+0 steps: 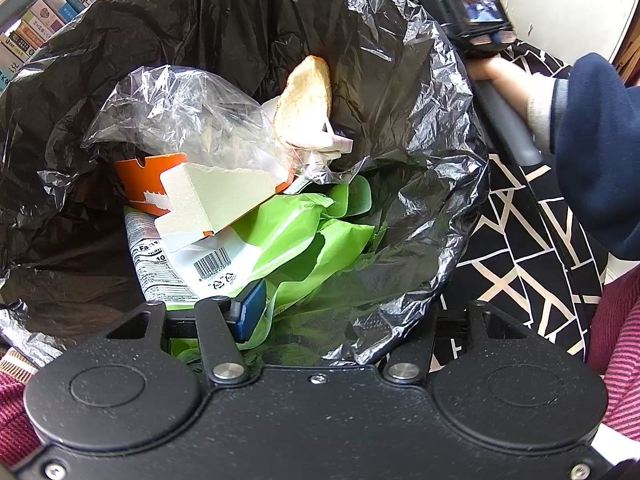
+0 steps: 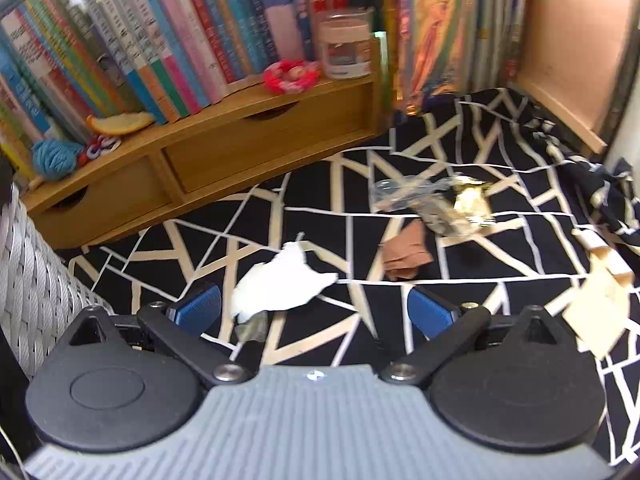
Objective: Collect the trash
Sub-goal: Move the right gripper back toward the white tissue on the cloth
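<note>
My left gripper (image 1: 316, 320) is at the near rim of a black trash bag (image 1: 420, 128). Its blue left pad (image 1: 250, 310) is inside the bag, the right pad is hidden behind bunched plastic, and the jaws are shut on that rim. The bag holds a bread piece (image 1: 306, 100), clear plastic (image 1: 180, 112), an orange-and-white carton (image 1: 200, 196) and green wrapping (image 1: 304, 236). My right gripper (image 2: 316, 308) is wide open, low over a crumpled white tissue (image 2: 280, 288) on the black patterned cloth (image 2: 500, 264). Nothing touches its pads.
A brown paper scrap (image 2: 404, 256), a clear wrapper with gold foil (image 2: 440, 204) and beige paper pieces (image 2: 596, 312) lie to the right. A wooden drawer unit (image 2: 224, 160) with books, a jar (image 2: 346, 48) and orange peel (image 2: 120, 124) stands behind. A white woven basket (image 2: 32, 280) is at the left.
</note>
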The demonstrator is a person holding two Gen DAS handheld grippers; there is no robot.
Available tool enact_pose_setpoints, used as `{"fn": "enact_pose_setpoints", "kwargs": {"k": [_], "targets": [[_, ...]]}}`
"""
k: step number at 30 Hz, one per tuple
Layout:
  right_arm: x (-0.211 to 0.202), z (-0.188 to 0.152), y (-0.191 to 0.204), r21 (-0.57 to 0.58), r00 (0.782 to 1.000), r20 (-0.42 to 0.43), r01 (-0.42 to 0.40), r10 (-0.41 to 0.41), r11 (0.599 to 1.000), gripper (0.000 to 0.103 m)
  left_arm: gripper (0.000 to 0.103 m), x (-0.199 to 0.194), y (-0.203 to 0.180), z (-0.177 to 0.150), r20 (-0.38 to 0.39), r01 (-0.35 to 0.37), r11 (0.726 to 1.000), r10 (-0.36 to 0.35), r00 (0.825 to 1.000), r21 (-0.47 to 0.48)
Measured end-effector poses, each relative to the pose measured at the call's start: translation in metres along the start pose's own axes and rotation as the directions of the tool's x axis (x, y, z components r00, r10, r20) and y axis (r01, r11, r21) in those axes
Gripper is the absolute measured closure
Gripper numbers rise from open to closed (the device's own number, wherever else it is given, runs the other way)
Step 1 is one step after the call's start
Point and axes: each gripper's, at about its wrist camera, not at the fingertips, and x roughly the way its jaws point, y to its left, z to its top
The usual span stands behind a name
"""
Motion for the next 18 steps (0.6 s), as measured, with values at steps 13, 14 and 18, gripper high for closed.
{"fn": "enact_pose_setpoints", "kwargs": {"k": [13, 14, 18], "targets": [[0.047, -0.005, 0.027, -0.108, 0.996, -0.082, 0.02, -0.029, 0.994, 0.0, 0.05, -0.002, 0.0, 0.001, 0.002, -0.004, 1.0, 0.004, 1.0, -0.004], [0.05, -0.004, 0.029, -0.114, 0.996, -0.081, 0.024, -0.033, 0.993, 0.002, 0.05, -0.002, 0.0, 0.001, 0.002, -0.004, 1.0, 0.004, 1.0, -0.004], [0.058, -0.002, 0.034, -0.122, 0.996, -0.081, 0.03, -0.04, 0.992, 0.022, 0.05, -0.001, 0.0, 0.002, -0.006, -0.003, 1.0, 0.003, 1.0, -0.005]]}}
